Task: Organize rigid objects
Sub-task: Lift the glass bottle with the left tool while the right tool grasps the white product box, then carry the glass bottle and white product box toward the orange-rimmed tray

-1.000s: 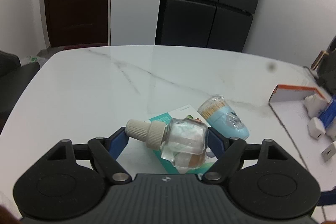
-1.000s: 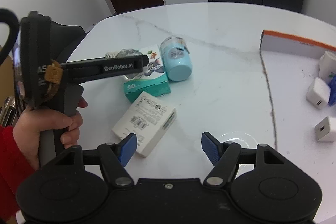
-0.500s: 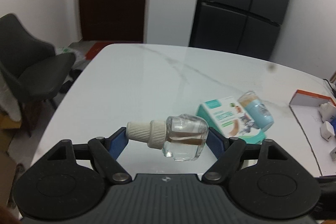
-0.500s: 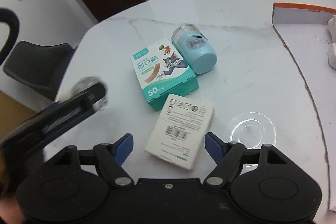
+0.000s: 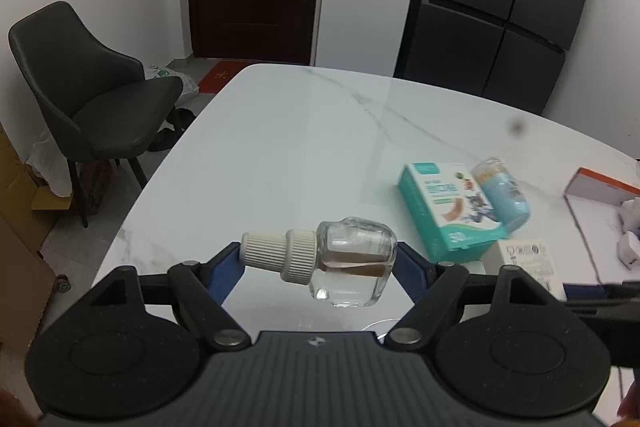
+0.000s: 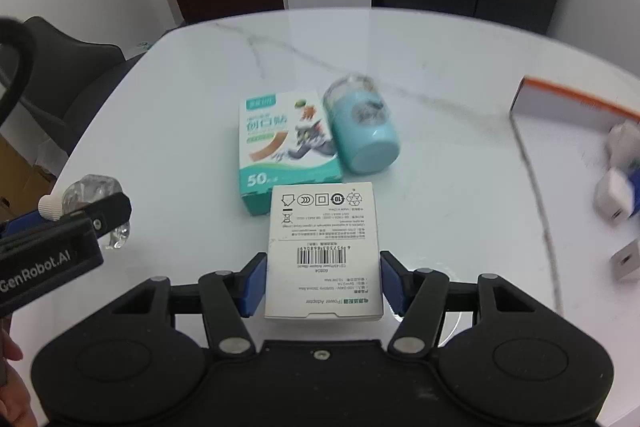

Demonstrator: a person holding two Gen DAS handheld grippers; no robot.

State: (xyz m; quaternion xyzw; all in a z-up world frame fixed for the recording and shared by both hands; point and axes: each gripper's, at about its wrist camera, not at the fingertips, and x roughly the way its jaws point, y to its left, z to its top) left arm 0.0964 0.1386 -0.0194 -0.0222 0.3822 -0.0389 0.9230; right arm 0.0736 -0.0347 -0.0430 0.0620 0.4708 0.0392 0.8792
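Observation:
My left gripper is shut on a clear glass bottle with a white ribbed cap, held sideways above the marble table. The right wrist view shows that bottle at the left edge. My right gripper straddles a white power adapter box. Its jaws are closing, and both blue pads touch the box's long sides. Just beyond the box lie a teal plaster box and a pale blue canister on its side.
An orange-edged white tray with several white chargers sits at the right. A clear glass dish lies under the right gripper's right finger. A dark chair stands off the table's left edge.
The left gripper has carried the bottle left and up, away from the boxes. The right gripper has moved forward over the white box, and its jaws have drawn in against it.

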